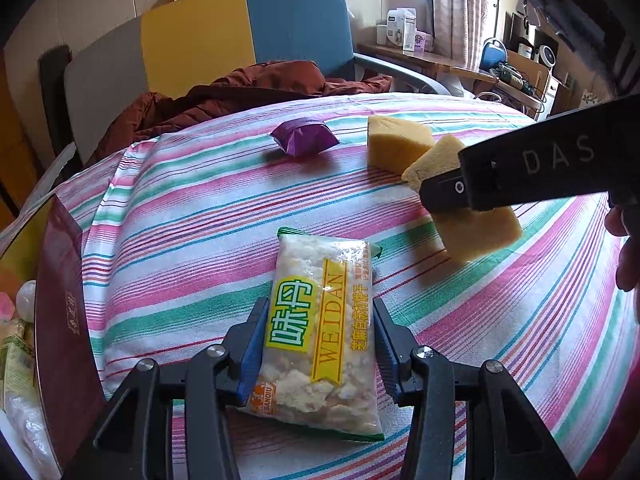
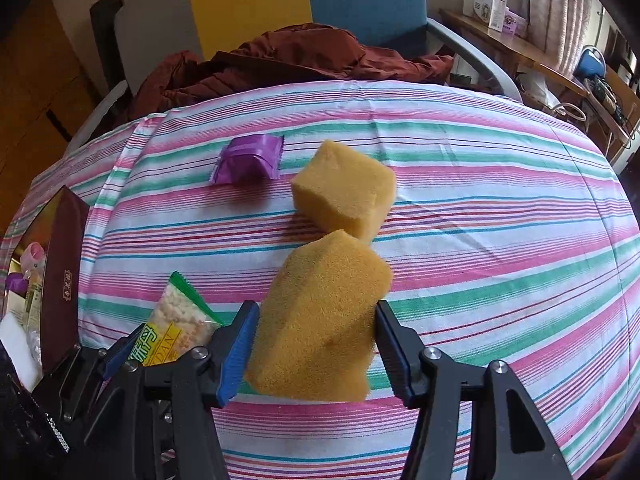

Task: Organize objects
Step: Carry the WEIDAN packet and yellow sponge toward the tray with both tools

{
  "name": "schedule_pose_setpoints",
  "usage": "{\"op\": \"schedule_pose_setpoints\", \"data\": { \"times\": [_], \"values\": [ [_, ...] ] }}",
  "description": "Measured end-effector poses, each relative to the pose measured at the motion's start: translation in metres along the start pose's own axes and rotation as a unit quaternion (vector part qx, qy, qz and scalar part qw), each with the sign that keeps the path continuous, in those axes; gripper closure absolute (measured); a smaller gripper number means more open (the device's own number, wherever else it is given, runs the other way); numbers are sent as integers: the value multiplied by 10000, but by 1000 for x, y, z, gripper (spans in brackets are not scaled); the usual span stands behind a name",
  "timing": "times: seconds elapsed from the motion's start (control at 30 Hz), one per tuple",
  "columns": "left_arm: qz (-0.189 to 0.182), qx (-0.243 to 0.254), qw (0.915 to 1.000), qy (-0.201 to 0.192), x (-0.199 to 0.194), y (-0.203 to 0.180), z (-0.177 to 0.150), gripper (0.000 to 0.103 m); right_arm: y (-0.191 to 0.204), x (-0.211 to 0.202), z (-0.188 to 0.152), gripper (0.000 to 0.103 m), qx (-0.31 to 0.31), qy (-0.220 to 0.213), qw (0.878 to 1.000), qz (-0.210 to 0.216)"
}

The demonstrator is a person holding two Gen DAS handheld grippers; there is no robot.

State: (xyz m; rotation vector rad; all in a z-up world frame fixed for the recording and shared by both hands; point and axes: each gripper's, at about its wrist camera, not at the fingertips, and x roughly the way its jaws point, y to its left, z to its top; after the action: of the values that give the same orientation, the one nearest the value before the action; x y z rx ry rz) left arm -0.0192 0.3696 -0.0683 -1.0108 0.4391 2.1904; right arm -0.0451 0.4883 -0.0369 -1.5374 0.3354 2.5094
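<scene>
On the striped cloth (image 1: 192, 216), at 6 o'clock in the left wrist view, a clear snack packet (image 1: 320, 328) is clamped between the blue pads of the left gripper (image 1: 320, 344). Its label is read there as "WEIDAN" on a yellow band, with large Chinese characters on a green-edged yellow panel; smaller print along the right edge is too small to be read. In the right wrist view only the packet's upper corner (image 2: 182, 320) is seen, at 8 o'clock, with the letters "DAN" legible.

The right gripper (image 2: 316, 344) is closed on a yellow sponge (image 2: 324, 316), which is held at 6 o'clock in its own view, clear of the cloth. In the left wrist view the same sponge (image 1: 476, 232) is shown at 3 o'clock, partly covered by the black gripper body, on which the letters "DAS" are printed; part of a hand (image 1: 624, 248) is visible at the right edge. That lettering is not visible in the right wrist view.

A second yellow sponge (image 2: 344, 192) rests on the cloth just beyond the held one, at 12 o'clock from it. A purple wrapped packet (image 2: 250, 160) lies near it, at 11 o'clock in the right wrist view.

A dark red box (image 1: 64, 320) stands at 9 o'clock in both views; gold characters are printed on its side but cannot be read. Assorted items are seen inside it. A chair (image 1: 248, 28) with grey, yellow and blue panels and a brown garment (image 1: 240, 92) are placed behind the cloth at 12 o'clock.
</scene>
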Motion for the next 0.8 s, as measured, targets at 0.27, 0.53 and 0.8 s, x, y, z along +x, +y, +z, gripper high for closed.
{"op": "schedule_pose_setpoints", "data": {
  "times": [0.27,0.53,0.8],
  "values": [
    [16,5,10000,-32,-1,0,0,54,3,-4,0,45,-35,-66,9998,163],
    [66,40,10000,2,-8,-5,-5,55,11,1,-2,45,-209,48,9995,251],
    [-266,280,9993,27,-46,-15,-23,55,13,-1,-4,45,-302,11,9994,178]
  ]
}}
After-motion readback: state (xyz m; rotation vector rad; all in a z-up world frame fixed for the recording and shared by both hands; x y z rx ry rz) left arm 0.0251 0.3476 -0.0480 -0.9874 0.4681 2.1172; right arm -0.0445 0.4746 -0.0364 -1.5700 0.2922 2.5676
